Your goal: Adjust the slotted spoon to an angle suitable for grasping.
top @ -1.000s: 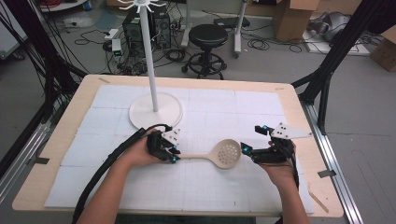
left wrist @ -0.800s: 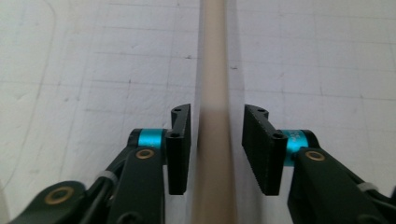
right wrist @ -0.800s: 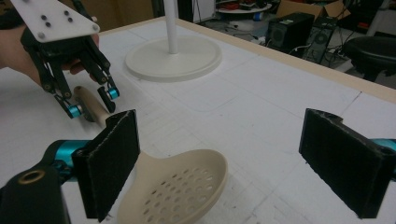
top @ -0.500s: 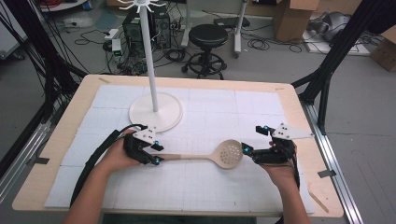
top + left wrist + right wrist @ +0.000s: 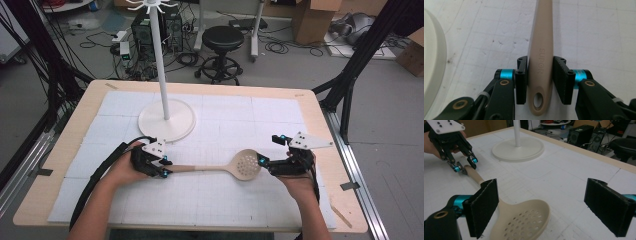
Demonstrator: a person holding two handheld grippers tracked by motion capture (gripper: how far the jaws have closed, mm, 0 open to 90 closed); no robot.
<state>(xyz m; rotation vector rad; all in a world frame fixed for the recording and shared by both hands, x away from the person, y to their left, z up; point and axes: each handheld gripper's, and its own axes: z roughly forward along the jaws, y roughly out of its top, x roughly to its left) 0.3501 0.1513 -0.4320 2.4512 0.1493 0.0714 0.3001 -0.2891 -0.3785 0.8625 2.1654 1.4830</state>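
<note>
the skimmer (image 5: 227,167) lies flat on the desk (image 5: 310,107) in front of the white stand (image 5: 166,120), its holed bowl toward the right gripper (image 5: 262,162), whose jaws are spread wide on either side of the bowl without touching it. the left gripper (image 5: 164,169) has its jaws at the handle's hole end and they have just been closing, the pads against the handle's sides. the grasp looks made, but lifting it and hanging it on the stand's hooks still lies ahead, i'd judge.

Even, diffuse overhead light — shadows soft and faint on the white bench (image 5: 300,120). No glare. High view slightly soft; both gripper views blur near the lens — edges mildly distorted.
</note>
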